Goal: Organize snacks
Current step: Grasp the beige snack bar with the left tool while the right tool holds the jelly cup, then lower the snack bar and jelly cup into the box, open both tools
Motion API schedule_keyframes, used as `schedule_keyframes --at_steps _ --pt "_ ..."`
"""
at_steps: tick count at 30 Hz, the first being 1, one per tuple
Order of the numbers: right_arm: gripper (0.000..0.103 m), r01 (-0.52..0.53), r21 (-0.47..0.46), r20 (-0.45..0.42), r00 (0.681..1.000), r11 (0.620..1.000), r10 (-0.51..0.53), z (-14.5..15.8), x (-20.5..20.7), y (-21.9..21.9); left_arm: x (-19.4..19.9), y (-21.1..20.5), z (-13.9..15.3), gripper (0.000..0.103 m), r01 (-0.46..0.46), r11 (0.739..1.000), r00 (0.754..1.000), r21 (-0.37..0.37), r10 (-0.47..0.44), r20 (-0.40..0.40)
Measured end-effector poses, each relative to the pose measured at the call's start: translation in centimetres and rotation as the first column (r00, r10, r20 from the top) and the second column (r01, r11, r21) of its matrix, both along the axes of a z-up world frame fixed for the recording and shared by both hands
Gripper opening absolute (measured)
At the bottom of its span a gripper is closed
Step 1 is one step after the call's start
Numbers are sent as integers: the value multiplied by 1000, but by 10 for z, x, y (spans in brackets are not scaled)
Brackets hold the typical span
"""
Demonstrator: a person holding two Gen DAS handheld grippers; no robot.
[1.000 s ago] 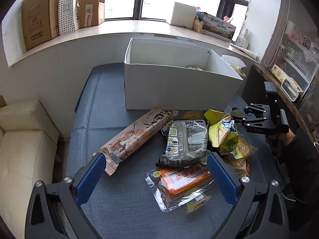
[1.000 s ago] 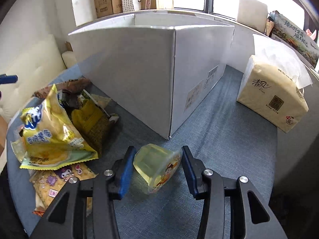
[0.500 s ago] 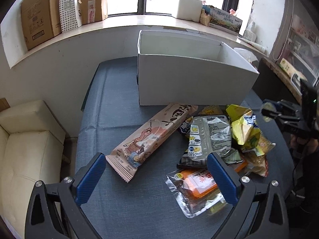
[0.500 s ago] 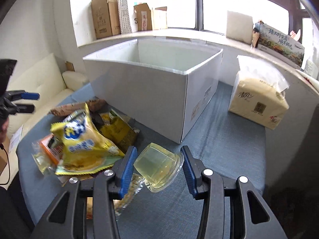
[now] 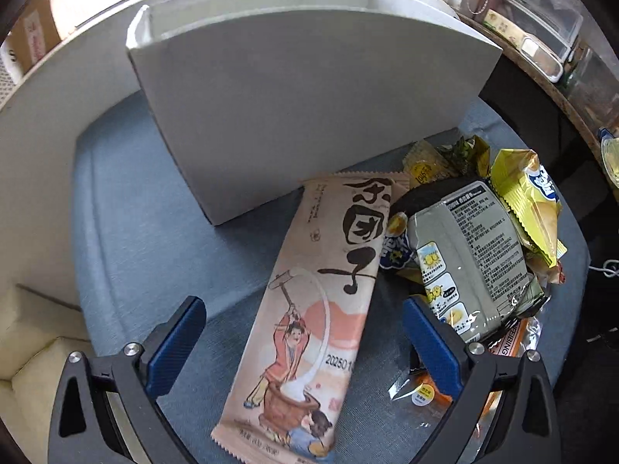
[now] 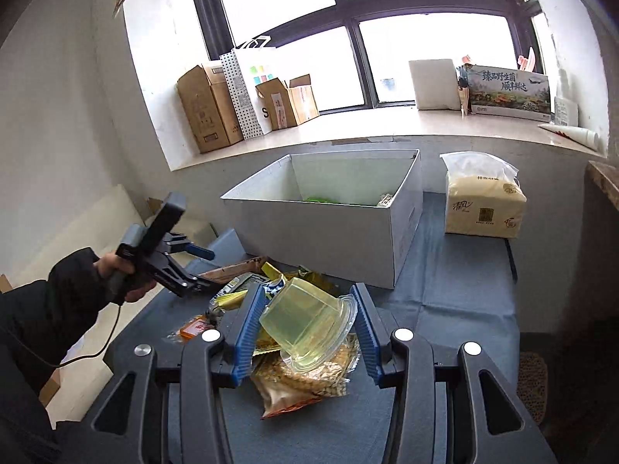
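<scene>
- Slippage is the main risk — the clear plastic jelly cup (image 6: 309, 319) sits tilted between the right gripper (image 6: 307, 332) pads, so it could squirt out short of the white cardboard box (image 6: 329, 224) beyond.
- Right gripper: closed partway, clamping the cup's sides above the snack pile.
- Left gripper (image 5: 301, 344): wide open, holding nothing — straddling the long pink rice-cake packet (image 5: 321, 309) on the blue tablecloth (image 5: 154, 232), near the box's front wall.

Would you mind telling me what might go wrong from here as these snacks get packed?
1. The right claw grips the jelly cup tilted, by its smooth sides, above the snack pile; it may slip before reaching the white box.
2. The open left claw straddles the long pink packet, and its right finger may snag the grey bag.
</scene>
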State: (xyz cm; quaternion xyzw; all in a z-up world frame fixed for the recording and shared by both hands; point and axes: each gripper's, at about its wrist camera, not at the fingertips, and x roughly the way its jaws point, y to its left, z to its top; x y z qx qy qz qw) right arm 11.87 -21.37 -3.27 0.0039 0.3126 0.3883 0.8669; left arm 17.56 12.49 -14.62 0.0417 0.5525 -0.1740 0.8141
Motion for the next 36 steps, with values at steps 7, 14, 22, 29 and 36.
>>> schedule_keyframes --at_steps 7,14,22,29,36 --pt "50 22 24 -19 1000 999 -22 1 -13 -3 -4 11 -4 84 89 996 993 8 -89 74" --pt "50 27 27 -40 999 999 -26 -5 -14 6 -37 17 3 56 28 1000 990 7 -29 135" --pt "50 -18 15 -34 999 1000 19 -6 -15 30 -81 24 43 24 -131 991 953 -25 132 273" --pt "50 -61 16 -24 998 998 62 -6 -18 46 -95 26 42 23 -178 981 940 -76 193 281" --pt "50 -40 38 -17 999 998 41 2 -9 47 -86 -8 100 23 -174 982 907 -70 187 377"
